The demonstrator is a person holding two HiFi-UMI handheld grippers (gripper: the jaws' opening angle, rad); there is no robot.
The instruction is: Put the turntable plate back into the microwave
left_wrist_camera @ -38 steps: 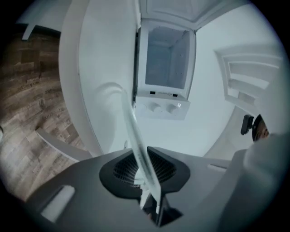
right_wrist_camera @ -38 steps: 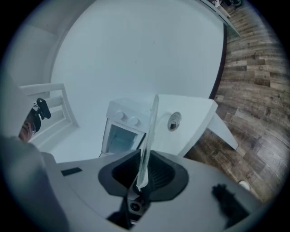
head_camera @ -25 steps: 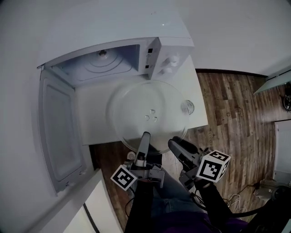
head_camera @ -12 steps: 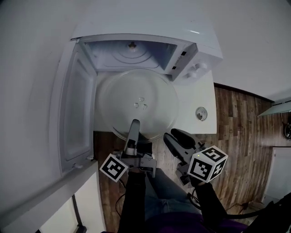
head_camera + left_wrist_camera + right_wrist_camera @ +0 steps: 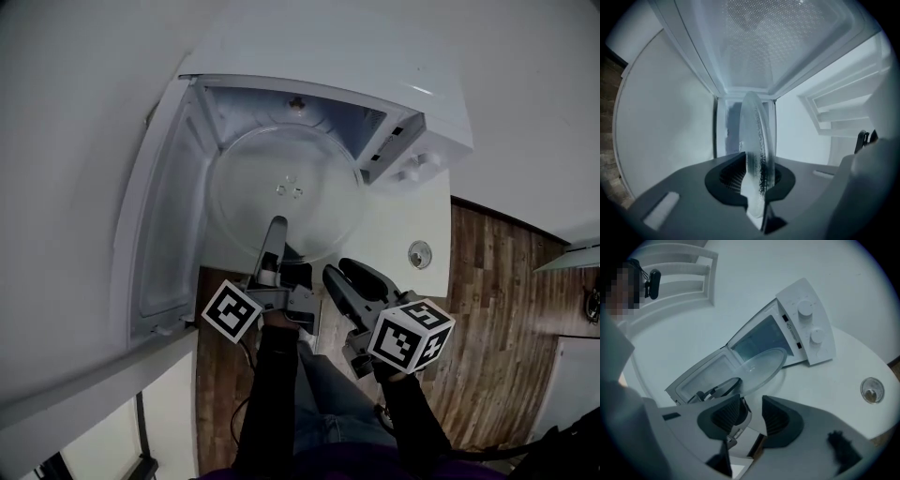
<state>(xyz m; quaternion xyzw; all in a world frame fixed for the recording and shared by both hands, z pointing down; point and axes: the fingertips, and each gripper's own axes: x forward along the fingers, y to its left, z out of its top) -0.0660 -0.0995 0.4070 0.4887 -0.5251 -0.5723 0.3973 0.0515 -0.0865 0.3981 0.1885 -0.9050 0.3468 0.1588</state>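
The clear glass turntable plate [image 5: 286, 192] hangs roughly level with its far part inside the open white microwave [image 5: 412, 103]. My left gripper [image 5: 273, 234] is shut on the plate's near rim. In the left gripper view the plate [image 5: 757, 136] stands edge-on between the pads of that gripper [image 5: 754, 176]. My right gripper [image 5: 342, 277] hovers just right of it, off the plate, open with nothing between its jaws. The right gripper view shows its jaws [image 5: 752, 416] apart, with the plate [image 5: 761, 364] and the microwave [image 5: 808, 326] beyond.
The microwave door [image 5: 164, 225] is swung wide open to the left. The microwave stands on a white counter [image 5: 403, 234], whose near edge drops to a wooden floor. A small round metal object [image 5: 419, 253] lies on the counter at the right.
My left gripper has carried the plate forward from over the counter into the microwave's mouth. The right gripper has followed along beside it, still empty.
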